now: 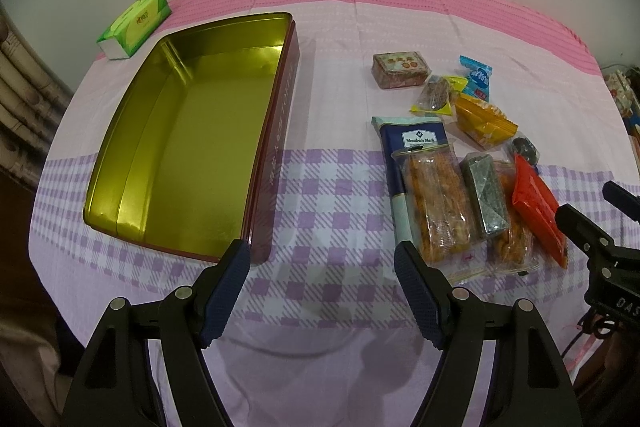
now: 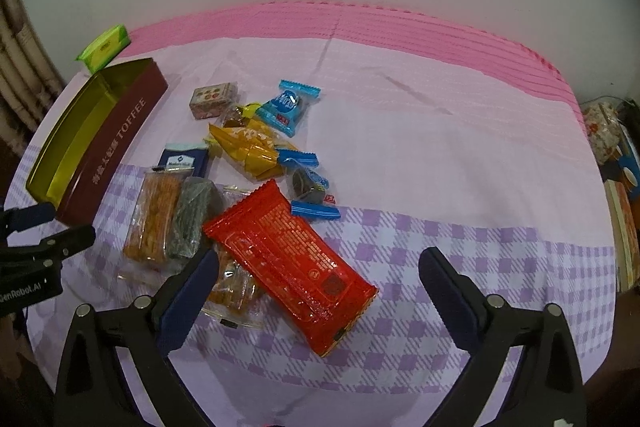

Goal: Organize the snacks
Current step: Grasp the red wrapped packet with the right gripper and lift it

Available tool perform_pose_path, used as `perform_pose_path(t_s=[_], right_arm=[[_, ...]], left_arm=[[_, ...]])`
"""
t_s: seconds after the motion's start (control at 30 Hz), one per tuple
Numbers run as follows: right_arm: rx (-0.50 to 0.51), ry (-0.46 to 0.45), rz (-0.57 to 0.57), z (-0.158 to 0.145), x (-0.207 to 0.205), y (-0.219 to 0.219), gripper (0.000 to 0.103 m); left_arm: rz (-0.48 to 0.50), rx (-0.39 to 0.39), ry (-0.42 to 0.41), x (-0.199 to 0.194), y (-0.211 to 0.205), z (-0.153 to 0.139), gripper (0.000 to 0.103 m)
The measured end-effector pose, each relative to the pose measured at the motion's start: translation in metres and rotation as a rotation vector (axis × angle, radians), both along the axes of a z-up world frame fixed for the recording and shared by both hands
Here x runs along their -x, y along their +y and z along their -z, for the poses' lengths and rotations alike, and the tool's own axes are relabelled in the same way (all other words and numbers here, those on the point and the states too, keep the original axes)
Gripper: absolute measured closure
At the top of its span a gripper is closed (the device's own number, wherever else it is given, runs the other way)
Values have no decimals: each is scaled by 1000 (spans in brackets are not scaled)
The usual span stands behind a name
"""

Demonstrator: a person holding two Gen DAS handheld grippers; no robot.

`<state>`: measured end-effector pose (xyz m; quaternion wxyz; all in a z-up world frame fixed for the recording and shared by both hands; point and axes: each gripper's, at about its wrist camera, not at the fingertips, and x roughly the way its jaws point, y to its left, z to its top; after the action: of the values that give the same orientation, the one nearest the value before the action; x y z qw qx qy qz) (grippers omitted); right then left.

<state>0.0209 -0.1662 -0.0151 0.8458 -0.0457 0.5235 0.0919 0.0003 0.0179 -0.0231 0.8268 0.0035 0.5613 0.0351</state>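
Gold tin interior (image 1: 192, 131) in left view only, both grippers' fingers wide, empty.

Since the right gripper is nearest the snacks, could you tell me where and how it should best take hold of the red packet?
Grip the red packet across its narrow width near the middle, coming down from above with the open right gripper. It lies flat, slanted across the orange snack bag, so its long sides are free, while the crimped ends are thin and likely to slip.
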Motion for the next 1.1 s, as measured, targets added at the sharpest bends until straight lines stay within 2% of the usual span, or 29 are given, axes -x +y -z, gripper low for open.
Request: perform_pose_path(t_s=[0.1,0.33,0.43,0.77,1.1], right_arm=[[-14,20,-42,4,-4,-1,14],[-60,112,-163,19,-14,5,46],[-86,144,-202,24,-18,8,53],[-85,156,-269,31,-33,9,54],[-119,149,-196,38,-52,-2,55]], left_arm=[[1,-4,4,0,0,1,28],[0,-11,12,-1,-1,1,28],[2,-15,16,-2,-2,1,28],[11,-28,25,-2,-6,2,28],[22,-47,34,-6,-12,4,28]])
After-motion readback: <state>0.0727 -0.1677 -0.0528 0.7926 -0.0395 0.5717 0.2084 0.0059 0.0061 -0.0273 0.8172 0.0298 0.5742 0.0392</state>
